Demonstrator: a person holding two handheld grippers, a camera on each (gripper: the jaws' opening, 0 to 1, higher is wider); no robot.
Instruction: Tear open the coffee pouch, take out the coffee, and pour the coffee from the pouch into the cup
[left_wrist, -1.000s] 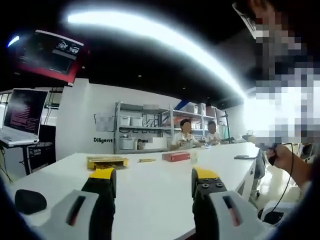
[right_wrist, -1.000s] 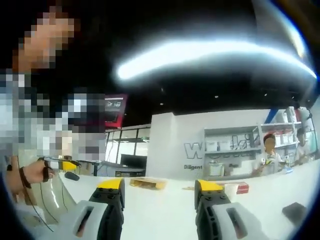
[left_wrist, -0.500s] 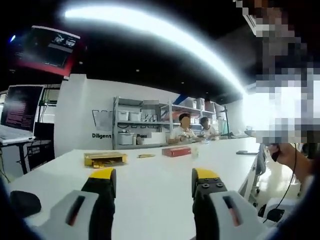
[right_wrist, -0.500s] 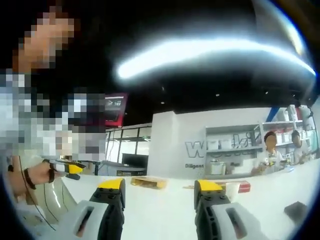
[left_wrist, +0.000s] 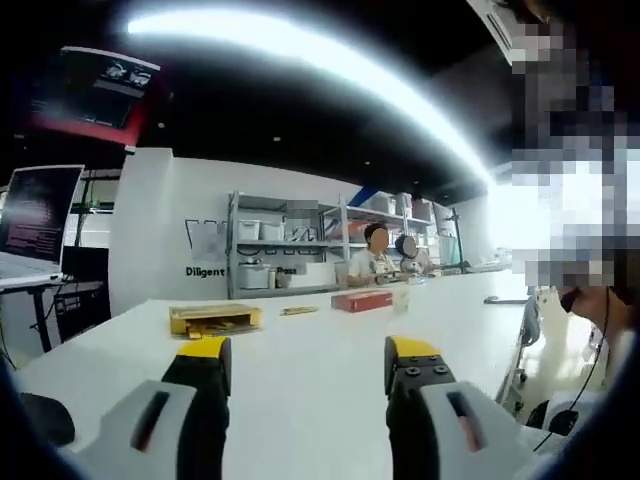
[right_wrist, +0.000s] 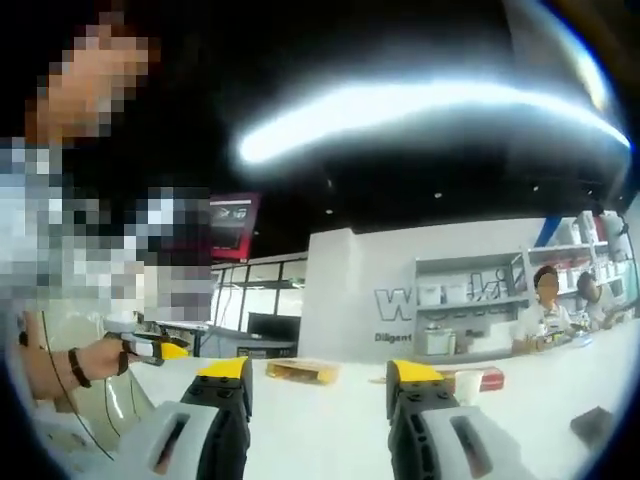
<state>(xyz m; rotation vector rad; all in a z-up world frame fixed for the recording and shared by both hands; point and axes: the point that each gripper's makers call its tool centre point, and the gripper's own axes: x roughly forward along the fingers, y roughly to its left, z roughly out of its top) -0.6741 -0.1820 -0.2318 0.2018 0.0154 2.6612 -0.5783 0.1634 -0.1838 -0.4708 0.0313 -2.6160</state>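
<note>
Both the left hand-held gripper (left_wrist: 310, 365) and right hand-held gripper (right_wrist: 318, 385) hang with jaws apart, holding nothing, above the white tabletop (left_wrist: 330, 345). The cup (left_wrist: 401, 297) stands far ahead beside a red box (left_wrist: 361, 300); a yellow box (left_wrist: 214, 319) lies nearer, leftward.

A small pale cup (left_wrist: 401, 297) is seen standing upright on the far part of the white table, just beside a flat red pouch (left_wrist: 361, 300). In the right gripper view the cup (right_wrist: 466, 382) is seen touching the pouch (right_wrist: 488, 378).
</note>
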